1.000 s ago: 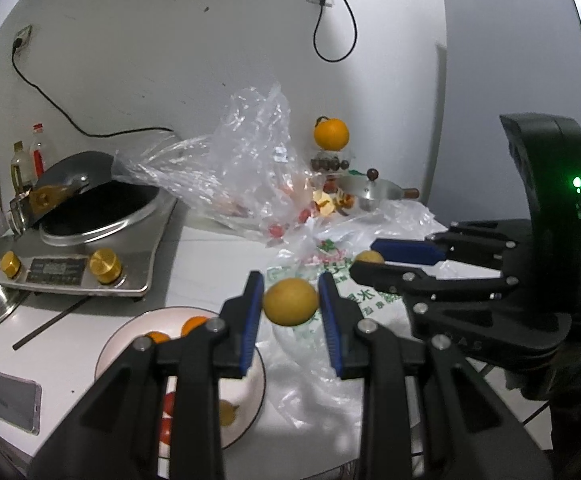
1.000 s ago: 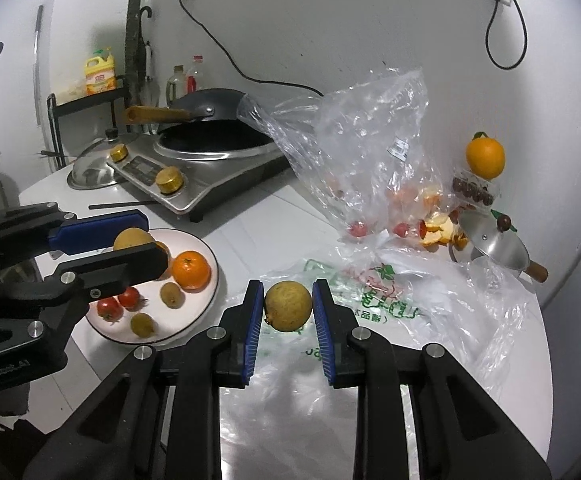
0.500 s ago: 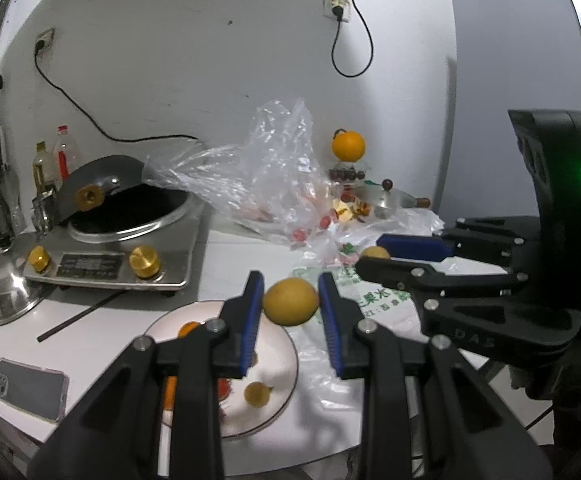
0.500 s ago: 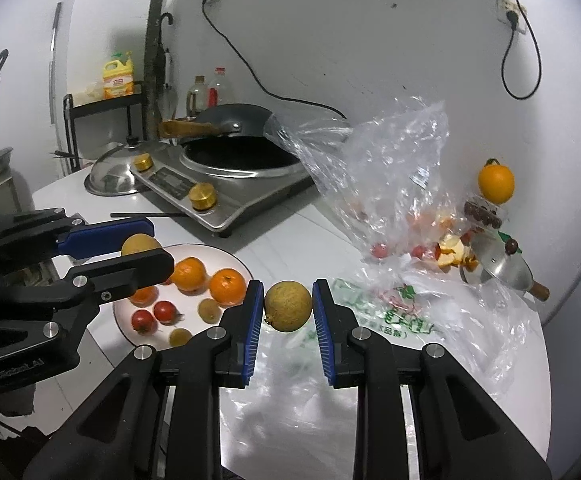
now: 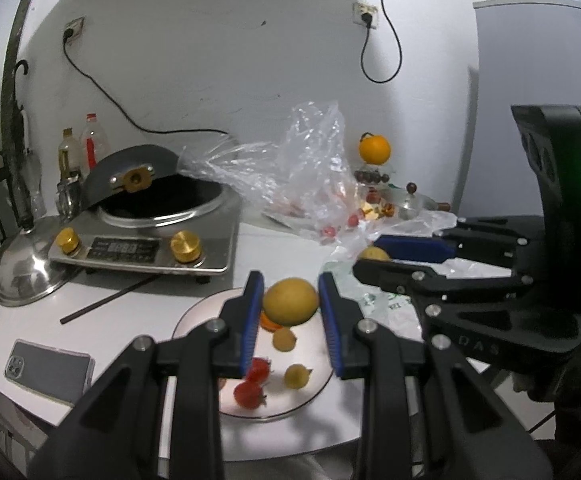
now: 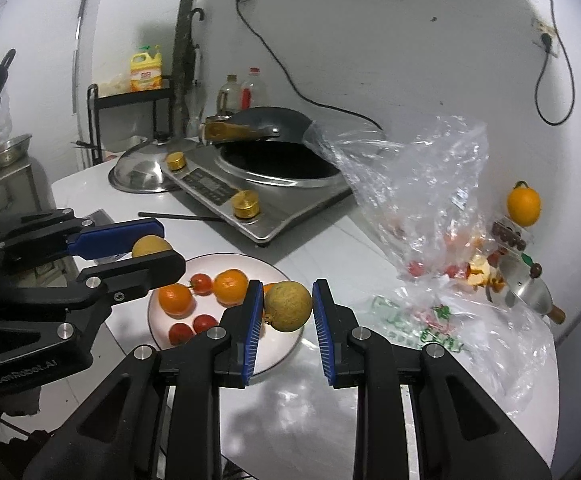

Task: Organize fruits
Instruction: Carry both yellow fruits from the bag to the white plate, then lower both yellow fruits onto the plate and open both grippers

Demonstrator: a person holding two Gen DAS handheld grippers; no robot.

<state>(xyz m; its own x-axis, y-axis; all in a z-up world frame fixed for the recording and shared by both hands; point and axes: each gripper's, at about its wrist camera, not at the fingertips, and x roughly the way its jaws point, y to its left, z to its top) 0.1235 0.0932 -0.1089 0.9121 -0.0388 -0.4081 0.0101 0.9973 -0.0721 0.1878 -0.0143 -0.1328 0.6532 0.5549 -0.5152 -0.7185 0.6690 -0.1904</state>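
Your left gripper clamps a smooth yellow fruit between its blue pads, held above the white plate of tangerines and cherry tomatoes. Your right gripper grips a rough yellow-green fruit over the plate's near edge, beside the plastic bag.

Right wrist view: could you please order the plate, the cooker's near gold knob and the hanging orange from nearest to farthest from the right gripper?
From the right gripper:
1. Plate, just under its tips, slightly left.
2. Gold knob, behind the plate.
3. Hanging orange, far right at the wall.
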